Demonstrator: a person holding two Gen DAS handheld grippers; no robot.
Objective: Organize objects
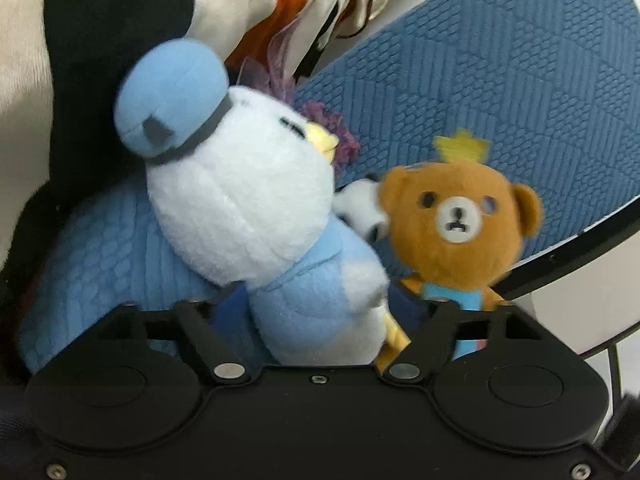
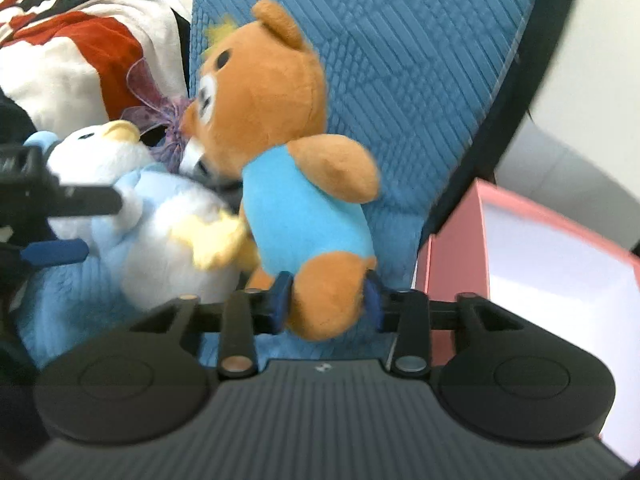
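Observation:
A white duck plush [image 1: 248,204] in a light blue hat and shirt fills the left wrist view; my left gripper [image 1: 320,312] is shut on its body. It also shows at the left of the right wrist view [image 2: 160,220], with the left gripper's fingers [image 2: 76,204] against it. A brown bear plush [image 2: 280,128] in a blue shirt, with a yellow crown, leans on the blue chair back; my right gripper [image 2: 328,300] is shut on its leg. The bear also shows in the left wrist view [image 1: 460,224], beside the duck.
The blue textured chair [image 1: 500,92] holds both toys. A small black-and-white plush [image 1: 360,208] and a purple ribbon [image 2: 156,108] lie between them. A red, white and black blanket [image 2: 72,52] lies behind. A pink box [image 2: 540,248] stands at the right of the chair.

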